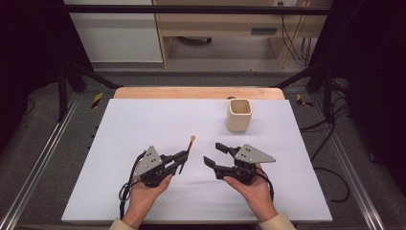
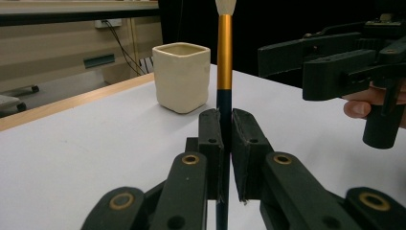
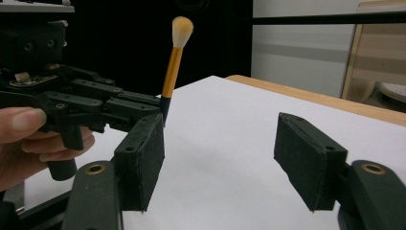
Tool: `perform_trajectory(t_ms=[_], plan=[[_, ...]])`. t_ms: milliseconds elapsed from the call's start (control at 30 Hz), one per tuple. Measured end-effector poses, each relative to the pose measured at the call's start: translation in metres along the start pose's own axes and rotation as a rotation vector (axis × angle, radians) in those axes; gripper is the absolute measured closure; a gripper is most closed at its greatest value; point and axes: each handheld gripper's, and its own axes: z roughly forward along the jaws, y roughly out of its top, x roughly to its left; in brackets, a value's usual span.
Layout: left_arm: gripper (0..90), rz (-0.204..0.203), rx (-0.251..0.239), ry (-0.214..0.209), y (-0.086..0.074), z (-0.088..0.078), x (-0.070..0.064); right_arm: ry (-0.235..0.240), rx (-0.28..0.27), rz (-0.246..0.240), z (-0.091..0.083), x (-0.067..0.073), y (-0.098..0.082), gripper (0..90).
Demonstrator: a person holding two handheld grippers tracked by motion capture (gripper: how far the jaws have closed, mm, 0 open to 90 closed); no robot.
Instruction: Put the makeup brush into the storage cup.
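A makeup brush with an orange-gold handle and a pale tuft sticks out forward from my left gripper, which is shut on its dark lower handle. In the left gripper view the brush rises straight between the closed pads of the left gripper. My right gripper stands open just right of it, jaws pointing left, with nothing between them. The right gripper view shows its wide-apart pads and the brush beyond. A cream square cup stands upright farther back on the right.
The white table sheet lies on a wooden top with floor rails on both sides. The cup sits near the far edge. Cables trail from both grippers toward the person's hands at the near edge.
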Motion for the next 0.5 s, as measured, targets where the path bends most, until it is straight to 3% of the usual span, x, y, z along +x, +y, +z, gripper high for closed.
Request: perform_trajectory(t_ms=[500], plan=[[82.7, 0.017, 0.002, -0.026, -0.0005, 0.0040, -0.0061, 0.061, 0.000, 0.011, 0.0044, 0.0052, -0.0011, 49.9]])
